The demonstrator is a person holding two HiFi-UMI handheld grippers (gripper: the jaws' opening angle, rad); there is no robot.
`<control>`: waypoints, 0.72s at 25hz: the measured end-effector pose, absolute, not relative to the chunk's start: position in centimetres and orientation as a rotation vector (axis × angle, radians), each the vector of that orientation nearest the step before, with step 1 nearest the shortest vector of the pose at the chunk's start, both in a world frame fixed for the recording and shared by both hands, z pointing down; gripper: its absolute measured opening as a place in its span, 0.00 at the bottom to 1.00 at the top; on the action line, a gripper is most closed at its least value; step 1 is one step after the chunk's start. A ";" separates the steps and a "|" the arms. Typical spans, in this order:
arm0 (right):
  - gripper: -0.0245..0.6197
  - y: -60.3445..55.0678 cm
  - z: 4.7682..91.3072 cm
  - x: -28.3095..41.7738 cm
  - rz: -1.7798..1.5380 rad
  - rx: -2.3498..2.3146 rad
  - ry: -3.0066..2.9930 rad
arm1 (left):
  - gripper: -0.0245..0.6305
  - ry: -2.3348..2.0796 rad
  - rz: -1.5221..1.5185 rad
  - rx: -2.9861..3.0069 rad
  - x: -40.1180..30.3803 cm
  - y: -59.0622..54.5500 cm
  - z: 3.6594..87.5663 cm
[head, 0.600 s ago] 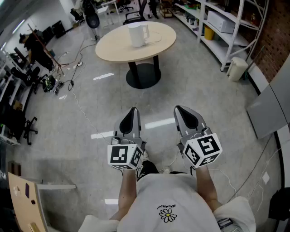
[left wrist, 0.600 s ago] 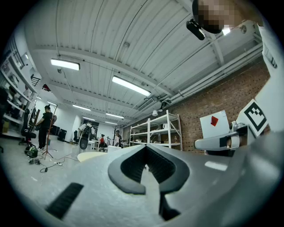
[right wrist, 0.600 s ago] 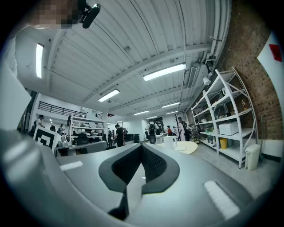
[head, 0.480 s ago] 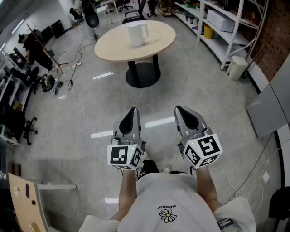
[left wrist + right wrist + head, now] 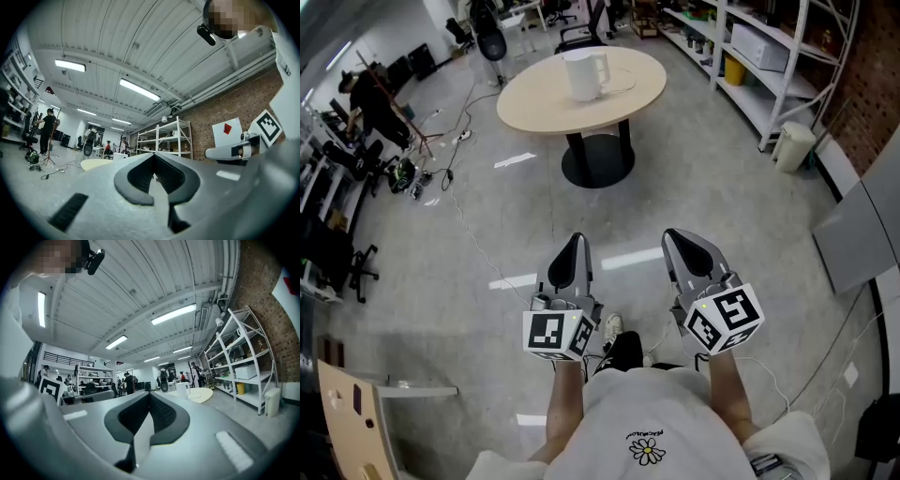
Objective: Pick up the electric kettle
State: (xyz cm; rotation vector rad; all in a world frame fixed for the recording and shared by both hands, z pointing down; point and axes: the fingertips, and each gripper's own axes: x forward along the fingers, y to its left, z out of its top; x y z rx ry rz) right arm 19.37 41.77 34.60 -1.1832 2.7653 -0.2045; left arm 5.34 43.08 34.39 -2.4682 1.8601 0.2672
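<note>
Both grippers sit slightly lower in the head view than a moment ago, and a shoe now shows beneath them, so the person seems to be stepping. Ahead, well apart, is the round table [image 5: 534, 105], with the white electric kettle [image 5: 583, 73] upright on it, handle to the right. The left gripper [image 5: 575, 243] and right gripper [image 5: 677, 237] are side by side, each with its jaws pressed together on nothing. If they reach the handle without parting, they may shove or tip the kettle. The loose floor cable [image 5: 461, 217] could snag a foot.
</note>
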 end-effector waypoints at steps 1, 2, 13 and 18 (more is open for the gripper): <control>0.04 41.4 34.6 19.1 -0.212 -1.171 2.775 | 0.04 1.866 0.267 -2.465 5.1 42.8 34.3; 0.04 40.9 34.8 18.7 -0.224 -1.162 2.788 | 0.04 1.873 0.264 -2.461 4.7 42.5 34.3; 0.07 29.2 36.6 13.1 -0.274 -1.072 2.879 | 0.04 1.889 0.239 -2.444 -0.1 30.6 35.8; 0.05 21.8 33.7 8.0 -0.281 -0.989 2.829 | 0.04 1.846 0.267 -2.443 -4.8 22.8 34.2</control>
